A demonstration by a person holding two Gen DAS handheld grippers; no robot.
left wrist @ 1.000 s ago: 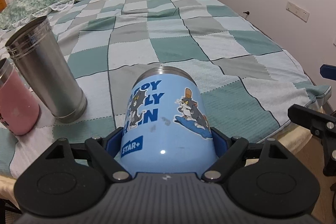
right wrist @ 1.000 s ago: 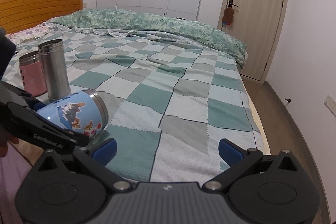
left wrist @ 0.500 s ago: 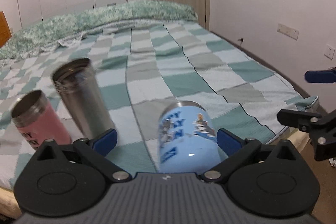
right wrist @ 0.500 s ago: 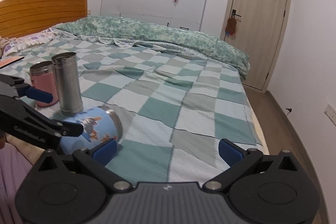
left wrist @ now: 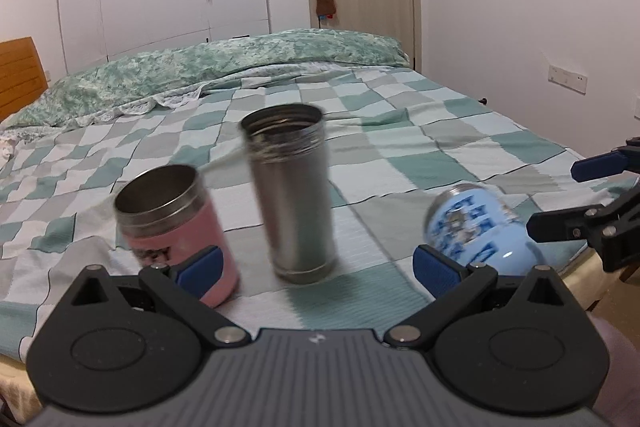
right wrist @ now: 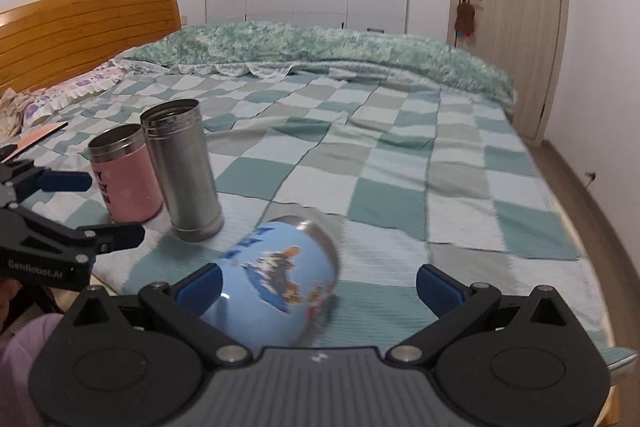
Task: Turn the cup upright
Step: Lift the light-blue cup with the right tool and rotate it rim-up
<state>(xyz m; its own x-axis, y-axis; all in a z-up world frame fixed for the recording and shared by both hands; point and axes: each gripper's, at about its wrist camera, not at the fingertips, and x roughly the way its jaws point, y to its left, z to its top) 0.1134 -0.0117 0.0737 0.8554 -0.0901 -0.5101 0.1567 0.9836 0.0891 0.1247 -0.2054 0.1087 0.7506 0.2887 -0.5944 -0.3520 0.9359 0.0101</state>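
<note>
- Since a second ago the left gripper (left wrist: pixel 316 269) has let go of the light blue cartoon-printed steel cup (left wrist: pixel 478 229) and swung away to its left; the cup, then clamped between its blue pads, now lies free on the bed.
- Left wrist view: the left gripper's jaws stand wide apart with nothing between them, aimed at the tall bare stainless-steel tumbler (left wrist: pixel 292 195), which stands upright with its mouth up.
- Just left of the tumbler stands the pink steel-rimmed cup (left wrist: pixel 176 227), also upright, partly behind the left blue pad (left wrist: pixel 200 267).
- The blue cup shows at the right of this view, on its side near the bed's near edge, partly behind the right pad; this view is blurred.
- The right gripper (left wrist: pixel 592 203) shows here only from the side, at the right margin beyond the cup.
- Right wrist view: this one shows the cup's whole side, which the other cuts off. Its long axis lies roughly level, steel rim (right wrist: pixel 316 227) pointing toward the middle of the green-and-white checked bedspread (right wrist: pixel 400 167), rounded base toward the camera.
- The right gripper (right wrist: pixel 320 285) is spread wide, holding nothing; the cup lies between its fingers toward the left pad, contact unclear.
- The wooden headboard (right wrist: pixel 88 31) shows at the left.
</note>
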